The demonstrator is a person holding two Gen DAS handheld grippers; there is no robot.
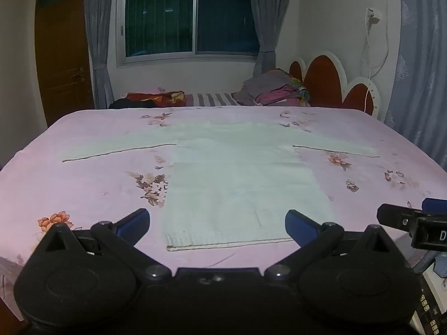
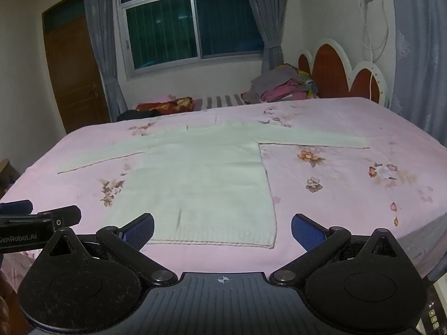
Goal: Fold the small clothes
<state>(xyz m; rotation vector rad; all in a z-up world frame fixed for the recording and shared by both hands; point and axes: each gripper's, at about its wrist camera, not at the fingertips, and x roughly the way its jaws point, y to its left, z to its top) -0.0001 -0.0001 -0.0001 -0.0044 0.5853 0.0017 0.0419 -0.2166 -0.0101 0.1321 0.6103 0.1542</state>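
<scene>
A white long-sleeved knit sweater [image 1: 237, 178] lies flat on the pink floral bedsheet [image 1: 83, 184], sleeves spread out to both sides, hem toward me. It also shows in the right wrist view [image 2: 201, 178]. My left gripper [image 1: 217, 223] is open and empty, hovering just in front of the hem. My right gripper [image 2: 222, 230] is open and empty, near the hem's right corner. The right gripper shows at the right edge of the left wrist view [image 1: 413, 220]; the left gripper shows at the left edge of the right wrist view [image 2: 39, 217].
A pile of folded clothes [image 1: 276, 89] sits at the far right of the bed by the red and white headboard [image 1: 332, 83]. A red patterned bundle [image 1: 156, 97] lies at the far left. A window with grey curtains [image 1: 190, 19] and a wooden door [image 1: 61, 64] stand behind.
</scene>
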